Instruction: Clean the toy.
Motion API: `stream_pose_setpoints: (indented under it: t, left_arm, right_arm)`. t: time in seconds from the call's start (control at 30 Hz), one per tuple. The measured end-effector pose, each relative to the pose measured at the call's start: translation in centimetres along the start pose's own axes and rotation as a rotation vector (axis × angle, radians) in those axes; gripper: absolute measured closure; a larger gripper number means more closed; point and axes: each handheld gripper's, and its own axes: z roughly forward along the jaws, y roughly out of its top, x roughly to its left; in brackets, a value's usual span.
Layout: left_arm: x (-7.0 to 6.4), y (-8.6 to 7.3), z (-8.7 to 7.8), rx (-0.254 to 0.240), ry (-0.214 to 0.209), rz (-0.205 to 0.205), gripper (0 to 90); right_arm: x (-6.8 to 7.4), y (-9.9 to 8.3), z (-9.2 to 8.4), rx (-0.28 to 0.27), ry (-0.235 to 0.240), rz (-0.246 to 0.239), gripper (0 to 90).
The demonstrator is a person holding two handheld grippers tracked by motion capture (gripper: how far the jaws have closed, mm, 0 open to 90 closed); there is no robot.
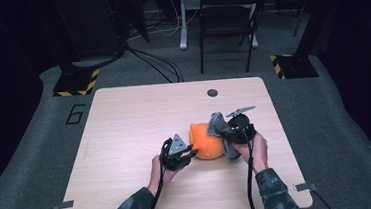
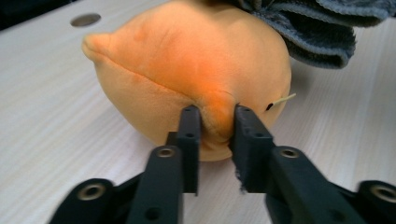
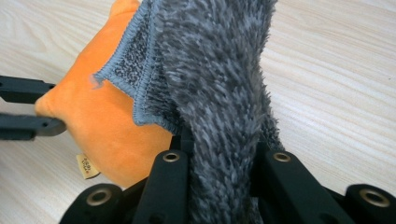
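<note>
High view: left gripper [image 1: 190,153] jaws pinch the orange plush [image 1: 207,141], steadying it; right gripper [image 1: 230,134] jaws clamp the grey cloth [image 1: 219,124] for wiping it.

Lab-like recording room: hazard-striped stand bases [image 1: 76,83], floor cables [image 1: 162,63], folding chair [image 1: 226,16]

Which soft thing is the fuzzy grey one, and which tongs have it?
The grey cloth, clamped in the right tongs. The other soft thing, the orange plush toy, is smooth, with a fold of it between the left tongs.

high: overhead, facing forward-down | claw views: close, level | shared: orange plush [image 1: 206,142]
</note>
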Motion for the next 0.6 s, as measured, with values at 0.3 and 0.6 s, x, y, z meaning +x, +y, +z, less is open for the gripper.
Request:
stream_pose_setpoints:
  t: [0.3,0.6]
  left_arm:
    - [-0.8,-0.1,1.6,0.047,0.078,0.058,38.6]
    - [-0.8,0.0,2.0,0.026,0.052,0.003,73.9]
  right_arm:
    - [-0.2,-0.2,0.5,-0.016,-0.006,0.004,77.2]
    - [-0.4,-0.2,0.4,-0.030,0.000,0.014,77.2]
